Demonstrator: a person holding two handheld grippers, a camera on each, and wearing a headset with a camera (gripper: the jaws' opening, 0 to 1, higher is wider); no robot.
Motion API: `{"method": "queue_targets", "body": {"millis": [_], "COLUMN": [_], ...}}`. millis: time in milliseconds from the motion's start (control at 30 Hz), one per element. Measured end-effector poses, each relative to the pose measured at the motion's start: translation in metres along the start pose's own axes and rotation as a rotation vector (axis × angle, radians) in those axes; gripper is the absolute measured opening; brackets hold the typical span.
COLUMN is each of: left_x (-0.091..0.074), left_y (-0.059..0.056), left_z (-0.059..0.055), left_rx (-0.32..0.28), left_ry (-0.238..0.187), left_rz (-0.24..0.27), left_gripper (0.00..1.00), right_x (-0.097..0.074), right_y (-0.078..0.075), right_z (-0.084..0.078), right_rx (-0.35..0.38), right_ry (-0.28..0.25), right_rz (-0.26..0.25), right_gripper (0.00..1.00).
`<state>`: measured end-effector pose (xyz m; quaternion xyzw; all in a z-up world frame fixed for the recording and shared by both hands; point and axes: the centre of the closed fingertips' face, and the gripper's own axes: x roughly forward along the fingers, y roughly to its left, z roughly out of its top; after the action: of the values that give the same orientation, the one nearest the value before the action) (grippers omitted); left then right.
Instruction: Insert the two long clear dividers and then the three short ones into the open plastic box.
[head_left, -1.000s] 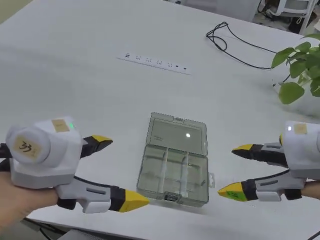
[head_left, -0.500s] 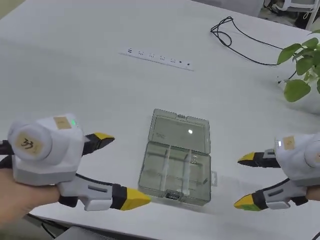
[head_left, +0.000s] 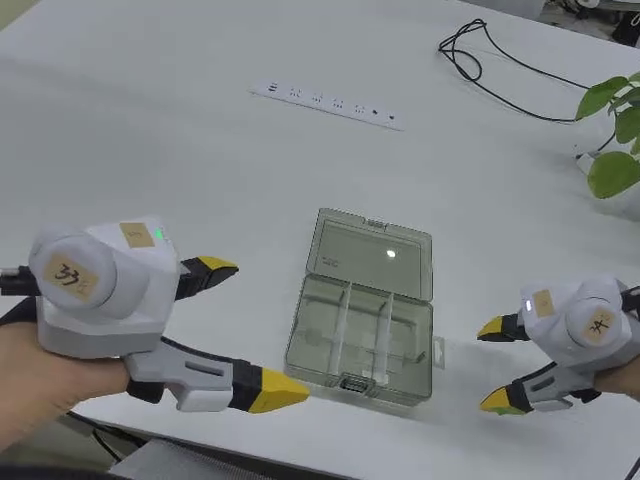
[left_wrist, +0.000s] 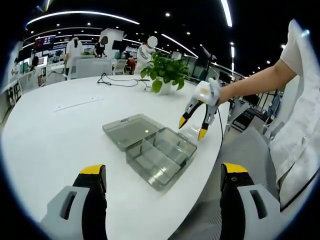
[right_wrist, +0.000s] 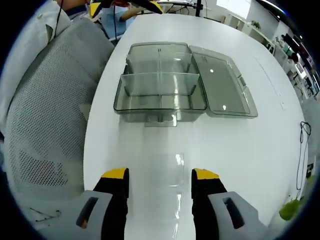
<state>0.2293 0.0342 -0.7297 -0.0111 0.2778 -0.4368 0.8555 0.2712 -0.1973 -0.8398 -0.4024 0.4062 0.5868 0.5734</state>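
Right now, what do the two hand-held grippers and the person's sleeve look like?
Both are white, with grey-and-black jaws that end in yellow pointed tips. The left hand-held gripper has a round cap with a tan sticker marked "33", a second tan sticker and a green light. The right hand-held gripper has two tan stickers, one with a handwritten mark. The sleeve is short and white.

This is an open-plan office, or perhaps a lab hall. A long white tabletop (head_left: 150, 120) carries a white power strip (head_left: 328, 105) and a loose black cable (head_left: 462, 48), with a potted plant (left_wrist: 167, 72) near its far end. In the left gripper view, curved ceiling light strips (left_wrist: 80, 16) run above more white desks (left_wrist: 95, 67), where other people (left_wrist: 75, 47) stand, and a wall screen (left_wrist: 47, 41) glows. A grey mesh office chair (right_wrist: 50, 125) stands at the tabletop's edge.
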Motion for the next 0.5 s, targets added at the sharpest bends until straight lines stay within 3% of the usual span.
{"method": "queue_targets", "body": {"millis": [133,500], "left_x": [0.001,0.002], "left_y": [0.001,0.003], "left_z": [0.0,0.001], "left_rx": [-0.007,-0.016], "left_ry": [-0.003,-0.007], "left_rz": [0.003,0.003], "left_gripper": [0.97,0.97], "right_x": [0.007,0.013], "right_y": [-0.002,-0.003], "right_z": [-0.007,-0.013], "right_rx": [-0.041,-0.068], "right_ry": [0.047,0.079], "right_rz": [0.001,-0.001], "right_gripper": [0.47,0.42]}}
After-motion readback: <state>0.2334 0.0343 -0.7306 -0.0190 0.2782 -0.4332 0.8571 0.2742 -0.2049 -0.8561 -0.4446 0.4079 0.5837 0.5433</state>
